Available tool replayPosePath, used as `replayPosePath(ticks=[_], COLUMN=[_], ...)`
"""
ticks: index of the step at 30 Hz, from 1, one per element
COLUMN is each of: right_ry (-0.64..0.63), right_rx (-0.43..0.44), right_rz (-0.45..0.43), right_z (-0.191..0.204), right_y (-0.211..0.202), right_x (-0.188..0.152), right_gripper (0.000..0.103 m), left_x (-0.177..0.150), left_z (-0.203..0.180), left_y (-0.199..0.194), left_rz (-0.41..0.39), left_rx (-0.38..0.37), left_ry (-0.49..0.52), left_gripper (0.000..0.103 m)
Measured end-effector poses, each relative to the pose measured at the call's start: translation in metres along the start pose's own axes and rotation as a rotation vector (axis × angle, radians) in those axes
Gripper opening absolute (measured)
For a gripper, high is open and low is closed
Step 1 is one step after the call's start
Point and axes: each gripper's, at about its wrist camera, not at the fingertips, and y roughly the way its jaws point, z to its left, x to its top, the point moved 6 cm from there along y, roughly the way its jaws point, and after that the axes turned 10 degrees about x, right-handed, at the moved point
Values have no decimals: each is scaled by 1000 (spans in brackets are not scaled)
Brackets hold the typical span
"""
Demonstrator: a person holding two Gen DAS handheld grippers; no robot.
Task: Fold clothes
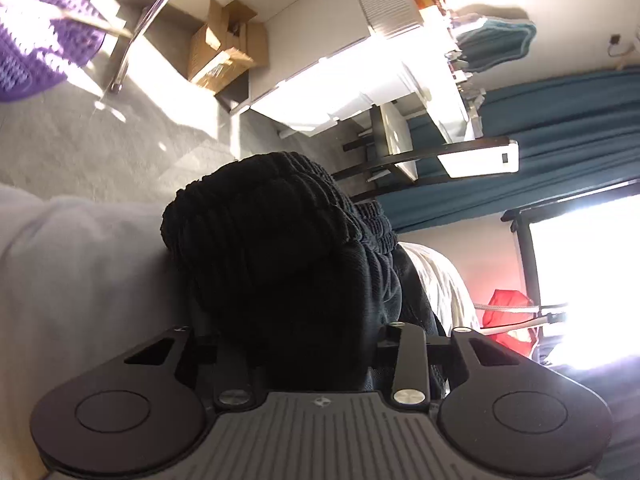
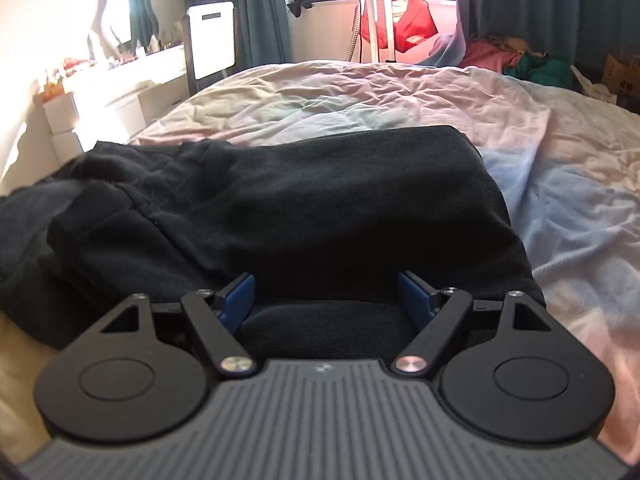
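Jaws of the left gripper (image 1: pixel 296 344) are drawn in on a bunched elastic waistband of the black sweatpants (image 2: pixel 304 200), which rises straight ahead of them and hides the fingertips; whether the pads truly press cannot be told. Jaws of the right gripper (image 2: pixel 326 292) stand well apart, blue pads (image 2: pixel 240 296) bare, over the near folded edge. The garment lies on the bedsheet (image 2: pixel 560 208), long axis left to right across the right wrist view, waist end leftward, nearer the left hand.

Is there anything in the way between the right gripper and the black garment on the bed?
Nothing visible. The right gripper has its jaws spread right at the near edge of the black garment, with only that fabric between them.
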Motion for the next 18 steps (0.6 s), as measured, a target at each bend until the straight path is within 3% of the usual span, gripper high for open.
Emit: replayPosePath(ticks=[4,8,14,18], right_ry=[-28,30,140,234], right_rx=[-9,16,-61,-144], right_rz=[1,-40,-191,-281], right_z=[4,-5,-40,-83], right_y=[1,-15,-64,-94], right_x=[4,12,40,53], right_gripper=[80,77,78,78], left_x=[-16,-56,-160,-254], left_z=[-63,-152,-262,-316], left_y=[-34,-73,-137,-163], left_rz=[-176,-401,-631,-737], left_rx=[54,27,-99,-201], left_ry=[230,483,724,868], left_gripper=[24,23,23,23])
